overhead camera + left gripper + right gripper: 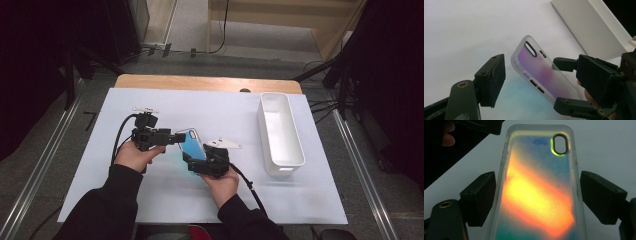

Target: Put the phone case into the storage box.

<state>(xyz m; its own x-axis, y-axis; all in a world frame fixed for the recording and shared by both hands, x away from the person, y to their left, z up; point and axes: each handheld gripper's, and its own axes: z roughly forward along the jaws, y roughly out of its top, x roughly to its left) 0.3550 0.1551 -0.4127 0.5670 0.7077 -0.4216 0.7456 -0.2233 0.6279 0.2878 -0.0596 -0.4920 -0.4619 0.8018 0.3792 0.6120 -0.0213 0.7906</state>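
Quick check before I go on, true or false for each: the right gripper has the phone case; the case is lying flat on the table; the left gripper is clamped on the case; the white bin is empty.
1. The right gripper has the phone case between its jaws. True.
2. The case lies flat on the table. False: it is held tilted above the white sheet.
3. The left gripper is clamped on the case. False: the pad seen in the left gripper view stands apart from the case's edge.
4. The white bin is empty. True: nothing shows inside it.
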